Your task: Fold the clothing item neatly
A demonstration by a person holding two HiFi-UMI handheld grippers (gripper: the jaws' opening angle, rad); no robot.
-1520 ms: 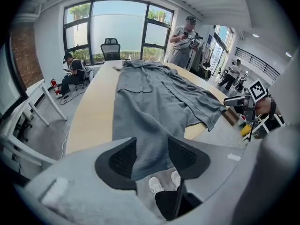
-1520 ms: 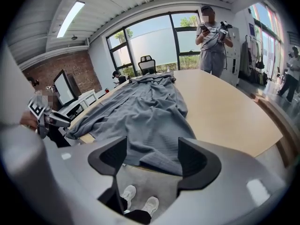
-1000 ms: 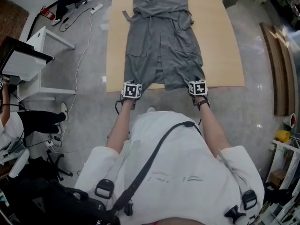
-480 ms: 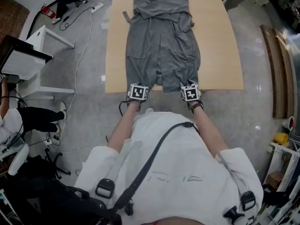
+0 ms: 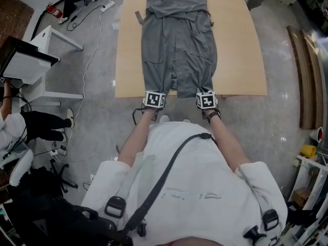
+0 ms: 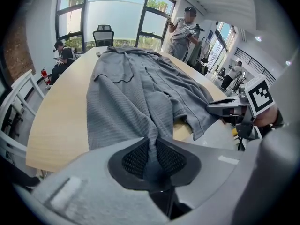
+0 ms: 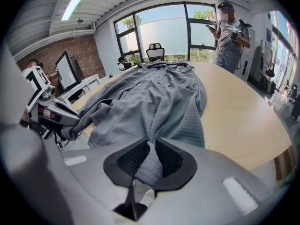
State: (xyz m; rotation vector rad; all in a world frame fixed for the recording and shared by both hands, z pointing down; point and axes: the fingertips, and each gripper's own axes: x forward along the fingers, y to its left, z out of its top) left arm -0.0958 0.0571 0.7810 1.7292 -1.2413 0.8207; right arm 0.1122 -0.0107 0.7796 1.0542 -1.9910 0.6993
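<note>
A grey robe-like garment [image 5: 177,40] lies lengthwise and spread out on the light wooden table [image 5: 241,50], with its hem at the near edge. My left gripper [image 5: 155,97] is at the hem's left corner and my right gripper [image 5: 206,98] at its right corner. In the left gripper view the jaws [image 6: 151,156] have just been closing and now pinch a fold of the grey cloth [image 6: 140,93]. In the right gripper view the jaws [image 7: 149,161] have likewise just been closing, and the hem [image 7: 154,97] is gathered between the pads.
A white desk [image 5: 31,60] and a seated person [image 5: 20,127] are on the left. Cables and a power strip [image 5: 105,8] lie on the floor. Wooden planks [image 5: 307,76] lie on the right. A person [image 6: 180,27] stands beyond the table's far end.
Both grippers moved inward along the near table edge and closed on the hem. The bottom of the garment is now drawn narrower than before.
</note>
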